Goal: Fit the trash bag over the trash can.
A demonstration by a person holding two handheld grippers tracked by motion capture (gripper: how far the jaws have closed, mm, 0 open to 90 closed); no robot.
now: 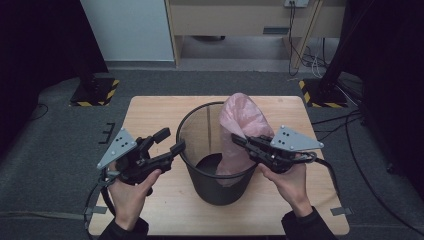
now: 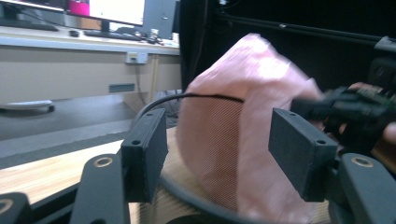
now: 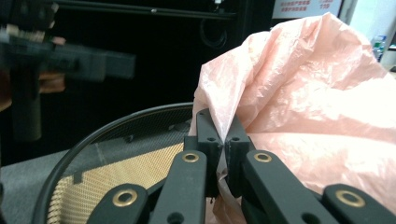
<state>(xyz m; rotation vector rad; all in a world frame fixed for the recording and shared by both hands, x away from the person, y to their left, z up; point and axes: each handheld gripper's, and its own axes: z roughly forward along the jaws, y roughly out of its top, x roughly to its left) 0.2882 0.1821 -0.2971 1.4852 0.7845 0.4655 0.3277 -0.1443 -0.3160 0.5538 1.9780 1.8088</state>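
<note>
A black mesh wastebasket [image 1: 200,130] stands in the middle of the wooden table [image 1: 150,110]. A pink plastic bag [image 1: 240,117] rises out of its right side. My right gripper [image 1: 237,141] is shut on a fold of the pink bag [image 3: 322,93] over the basket's right rim [image 3: 116,122]. My left gripper [image 1: 170,141] hovers just left of the basket, open, with nothing between its fingers [image 2: 144,149]. Through its jaws I see the bag [image 2: 243,107] and the basket's rim [image 2: 187,97] beyond.
The basket [image 2: 201,205] stands near the table's front edge. Bare wood lies to its left and right. Grey floor [image 1: 50,150] surrounds the table, with black stand bases [image 1: 95,90] at the far corners and cables [image 1: 350,130] on the right.
</note>
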